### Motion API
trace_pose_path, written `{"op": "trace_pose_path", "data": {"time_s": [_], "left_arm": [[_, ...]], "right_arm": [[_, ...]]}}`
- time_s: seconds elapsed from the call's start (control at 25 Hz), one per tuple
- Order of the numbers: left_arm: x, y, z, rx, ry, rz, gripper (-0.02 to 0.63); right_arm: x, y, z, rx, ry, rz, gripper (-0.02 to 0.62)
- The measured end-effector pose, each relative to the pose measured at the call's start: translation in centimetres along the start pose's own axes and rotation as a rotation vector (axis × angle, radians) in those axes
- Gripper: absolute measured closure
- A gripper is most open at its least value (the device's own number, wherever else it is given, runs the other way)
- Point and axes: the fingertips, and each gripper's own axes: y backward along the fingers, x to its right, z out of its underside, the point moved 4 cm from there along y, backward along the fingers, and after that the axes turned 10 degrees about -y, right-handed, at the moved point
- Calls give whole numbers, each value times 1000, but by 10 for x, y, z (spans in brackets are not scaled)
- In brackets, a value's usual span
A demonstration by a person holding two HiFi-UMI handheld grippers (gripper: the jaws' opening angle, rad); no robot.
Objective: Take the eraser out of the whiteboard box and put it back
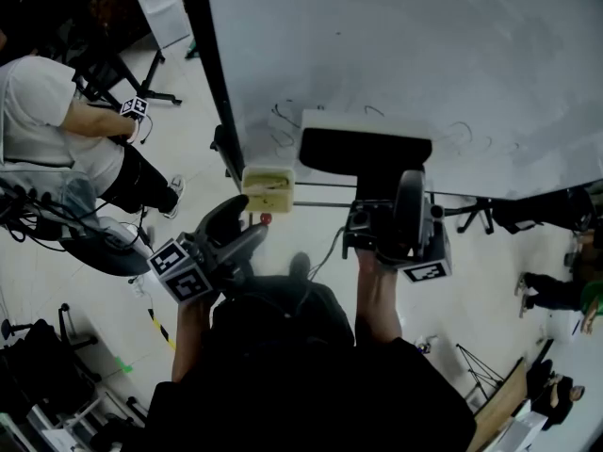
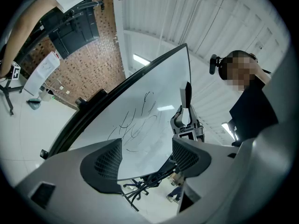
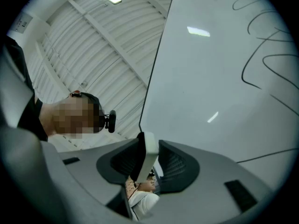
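Observation:
My right gripper (image 1: 375,183) is shut on the eraser (image 1: 364,145), a long block with a black felt face and a white back, and holds it up against the lower part of the whiteboard (image 1: 405,45). In the right gripper view the eraser (image 3: 146,154) stands edge-on between the pads of the right gripper (image 3: 148,166). The cream whiteboard box (image 1: 268,188) hangs at the board's lower edge, left of the eraser. Just below the box is my left gripper (image 1: 239,228), open with nothing in it. The left gripper (image 2: 145,161) looks at the board, with the eraser (image 2: 187,95) to its right.
Dark marker scribbles (image 1: 283,125) lie on the board near the box. A black frame (image 1: 209,73) edges the board. A person in a white shirt (image 1: 38,111) sits at the left among chair bases and cables. Another person's legs (image 1: 546,290) show at the right.

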Motion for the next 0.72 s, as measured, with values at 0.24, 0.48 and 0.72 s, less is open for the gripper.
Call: {"op": "trace_pose_path", "data": {"time_s": [0.24,0.48,0.72], "left_arm": [[1,-2,-2,3,0,8,275],[2,-3,-4,7,-2,12,275],[4,-6,-5,10,-6,21,275]], "right_arm": [[-2,-2,-6,32,-13,-12,446],[-3,-1,-16,73,-20,-18,446],[-5,-1,-25,105,-29,-28,446]]}}
